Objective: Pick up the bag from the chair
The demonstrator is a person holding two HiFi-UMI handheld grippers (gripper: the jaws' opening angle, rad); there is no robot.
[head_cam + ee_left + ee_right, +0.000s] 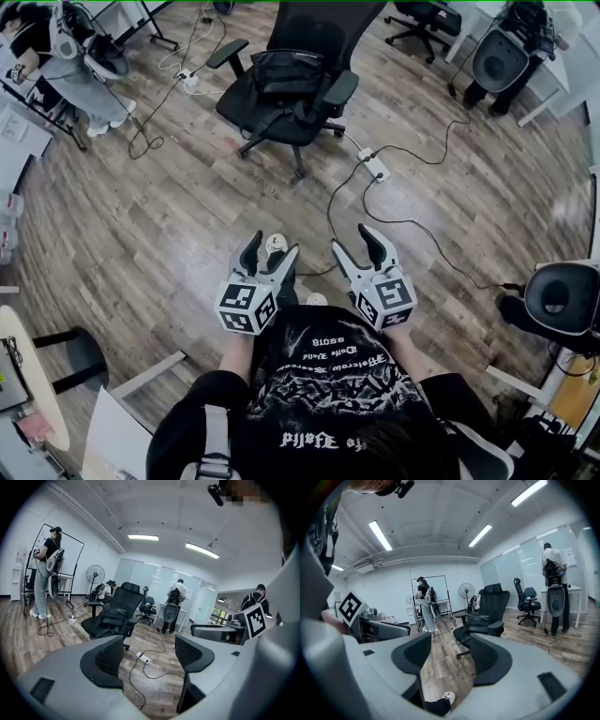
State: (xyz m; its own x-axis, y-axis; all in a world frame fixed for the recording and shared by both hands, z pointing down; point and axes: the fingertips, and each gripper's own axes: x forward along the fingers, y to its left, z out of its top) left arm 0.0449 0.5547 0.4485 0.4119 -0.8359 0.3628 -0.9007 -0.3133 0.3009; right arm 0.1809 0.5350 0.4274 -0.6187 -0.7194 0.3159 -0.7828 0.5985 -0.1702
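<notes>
A black bag [288,72] lies on the seat of a black office chair [310,23], far ahead of me on the wooden floor. In the left gripper view the chair [123,605] with the bag [111,611] stands beyond the jaws. The right gripper view shows the bag [481,619] on the chair [494,598] too. My left gripper [268,249] and right gripper [356,241] are held side by side near my body, both open and empty, well short of the chair.
A power strip [378,168] with black cables lies on the floor between me and the chair. A person [84,66] stands at the far left. Other chairs [502,56] and desks line the back and right. My shoe [274,246] shows under the left gripper.
</notes>
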